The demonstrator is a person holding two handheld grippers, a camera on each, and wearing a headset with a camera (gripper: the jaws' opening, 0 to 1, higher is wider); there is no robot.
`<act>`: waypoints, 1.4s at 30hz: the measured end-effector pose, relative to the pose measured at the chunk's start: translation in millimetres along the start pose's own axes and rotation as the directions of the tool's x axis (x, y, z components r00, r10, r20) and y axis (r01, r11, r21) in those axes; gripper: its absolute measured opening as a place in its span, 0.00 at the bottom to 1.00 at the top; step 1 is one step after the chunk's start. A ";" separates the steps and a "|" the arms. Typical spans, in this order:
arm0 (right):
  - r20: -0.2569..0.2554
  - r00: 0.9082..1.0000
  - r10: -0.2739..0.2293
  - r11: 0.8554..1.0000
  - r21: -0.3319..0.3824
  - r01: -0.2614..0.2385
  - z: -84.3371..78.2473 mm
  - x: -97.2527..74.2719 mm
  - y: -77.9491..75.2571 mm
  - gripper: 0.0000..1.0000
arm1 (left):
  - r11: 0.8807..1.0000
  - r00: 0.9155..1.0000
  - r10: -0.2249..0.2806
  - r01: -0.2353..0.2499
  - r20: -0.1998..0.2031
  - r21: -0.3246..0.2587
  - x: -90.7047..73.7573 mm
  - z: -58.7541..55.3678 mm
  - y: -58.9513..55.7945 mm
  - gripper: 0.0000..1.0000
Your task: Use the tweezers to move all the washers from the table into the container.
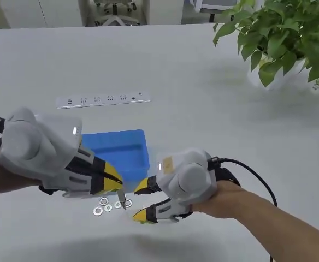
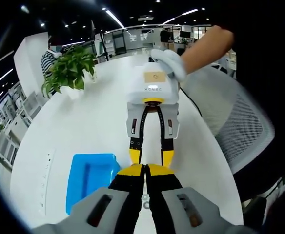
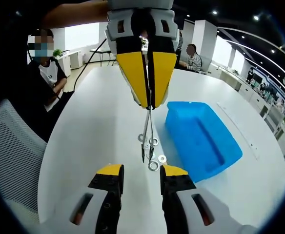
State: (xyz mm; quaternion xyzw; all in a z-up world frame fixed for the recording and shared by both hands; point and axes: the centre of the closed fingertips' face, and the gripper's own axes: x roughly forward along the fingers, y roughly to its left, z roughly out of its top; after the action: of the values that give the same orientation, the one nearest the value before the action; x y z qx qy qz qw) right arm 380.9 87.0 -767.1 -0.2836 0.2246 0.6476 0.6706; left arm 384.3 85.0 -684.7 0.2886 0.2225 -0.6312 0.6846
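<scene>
Washers (image 3: pixel 153 165) on tabletop (image 3: pixel 93 131), just near side of blue container (image 3: pixel 201 141): thin, light, slippery, so nip each across its ring. My left gripper (image 3: pixel 147 105) pinches tweezers (image 3: pixel 148 131); right gripper (image 3: pixel 142 169) spread.

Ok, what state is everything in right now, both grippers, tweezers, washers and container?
Left gripper: shut on the tweezers.
Right gripper: open, empty.
Tweezers: tips slightly apart, no washer gripped.
Washers: loose on the table.
Container: no washers inside.

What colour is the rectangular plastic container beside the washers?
Bright blue. The rectangular plastic container shows best in the right gripper view.
</scene>
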 end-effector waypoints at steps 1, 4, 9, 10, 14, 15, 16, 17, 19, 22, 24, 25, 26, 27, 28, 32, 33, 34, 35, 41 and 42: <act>0.000 1.000 -0.001 1.000 0.001 0.001 -0.3 -0.1 -0.2 0.31 | 1.000 1.000 0.001 -0.001 0.000 0.000 0.2 -0.2 0.7 0.05; 0.002 1.000 -0.002 1.000 0.004 0.002 -1.5 0.4 -0.6 0.31 | 1.000 1.000 0.001 -0.001 0.000 -0.001 1.2 -0.5 2.9 0.05; 0.002 1.000 -0.003 1.000 0.008 0.003 -3.0 1.5 -0.5 0.31 | 1.000 1.000 -0.004 0.004 -0.002 -0.005 4.1 -3.3 5.0 0.05; 0.003 1.000 -0.002 1.000 0.010 0.002 -3.2 1.6 -0.3 0.31 | 1.000 1.000 -0.006 0.006 -0.001 -0.008 4.6 -3.6 5.2 0.05; 0.003 1.000 -0.001 1.000 0.015 0.001 -4.5 2.1 0.1 0.31 | 1.000 1.000 -0.007 0.007 0.000 -0.008 6.9 -4.9 7.1 0.05; 0.002 1.000 -0.001 1.000 0.015 0.001 -5.3 2.3 0.1 0.31 | 1.000 1.000 -0.009 0.009 0.009 -0.014 7.5 -3.7 7.3 0.05; 0.001 1.000 -0.001 1.000 0.015 0.001 -5.9 2.4 0.0 0.30 | 1.000 1.000 -0.008 0.008 0.011 -0.010 7.8 -3.3 8.0 0.05; 0.003 1.000 -0.001 1.000 0.018 0.001 -6.0 2.3 0.0 0.30 | 1.000 1.000 -0.009 0.009 0.014 -0.014 7.9 -3.3 8.8 0.05; 0.003 1.000 -0.002 1.000 0.023 0.002 -6.7 2.2 -0.4 0.30 | 1.000 1.000 -0.009 0.010 0.017 -0.018 8.0 -3.3 10.0 0.05; 0.003 1.000 -0.002 1.000 0.026 0.002 -7.4 2.4 -1.0 0.30 | 1.000 1.000 -0.017 0.017 0.019 -0.023 7.6 -3.5 9.3 0.05; 0.004 1.000 -0.004 1.000 0.027 0.004 -7.7 2.6 -1.5 0.30 | 1.000 1.000 -0.021 0.022 0.018 -0.020 7.4 -3.8 8.4 0.05; 0.005 1.000 -0.003 1.000 0.028 0.003 -7.7 2.8 -1.3 0.30 | 1.000 1.000 -0.023 0.023 0.016 -0.019 7.2 -3.9 8.2 0.05; 0.005 1.000 -0.003 1.000 0.028 0.003 -7.6 3.0 -1.0 0.30 | 1.000 1.000 -0.023 0.024 0.016 -0.017 7.1 -3.9 8.0 0.05; 0.004 1.000 -0.002 1.000 0.028 0.002 -7.8 3.1 -0.7 0.30 | 1.000 1.000 -0.025 0.025 0.015 -0.017 7.1 -3.8 7.6 0.05; 0.003 1.000 -0.001 1.000 0.028 0.001 -7.9 3.3 -0.4 0.30 | 0.999 1.000 -0.027 0.027 0.015 -0.018 7.1 -3.8 7.2 0.05; 0.003 1.000 0.001 1.000 0.028 -0.002 -7.9 3.7 0.4 0.30 | 0.999 1.000 -0.029 0.029 0.013 -0.014 7.3 -3.4 6.3 0.05; 0.003 1.000 0.002 1.000 0.027 -0.003 -7.8 3.8 0.7 0.30 | 0.999 0.999 -0.029 0.030 0.012 -0.012 7.3 -3.3 6.0 0.05; 0.003 1.000 0.003 1.000 0.027 -0.003 -7.6 3.8 1.0 0.30 | 0.999 0.999 -0.030 0.030 0.011 -0.011 7.2 -3.2 5.7 0.05; 0.003 1.000 0.004 1.000 0.027 -0.004 -7.7 3.9 1.1 0.30 | 0.999 0.999 -0.030 0.031 0.010 -0.011 7.2 -3.2 5.6 0.05; 0.003 1.000 0.005 1.000 0.027 -0.005 -7.9 4.2 1.2 0.30 | 0.999 0.999 -0.030 0.031 0.009 -0.008 7.1 -2.6 5.5 0.05; 0.003 1.000 0.004 1.000 0.027 -0.004 -8.0 4.2 1.1 0.30 | 1.000 0.999 -0.030 0.030 0.009 -0.007 7.3 -2.7 5.7 0.05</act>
State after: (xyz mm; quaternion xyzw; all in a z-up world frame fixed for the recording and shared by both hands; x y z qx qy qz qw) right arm 380.6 84.8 -775.9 -0.2732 0.2331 0.6463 0.6733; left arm 390.9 81.7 -690.9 0.2800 0.2259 -0.6421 0.6769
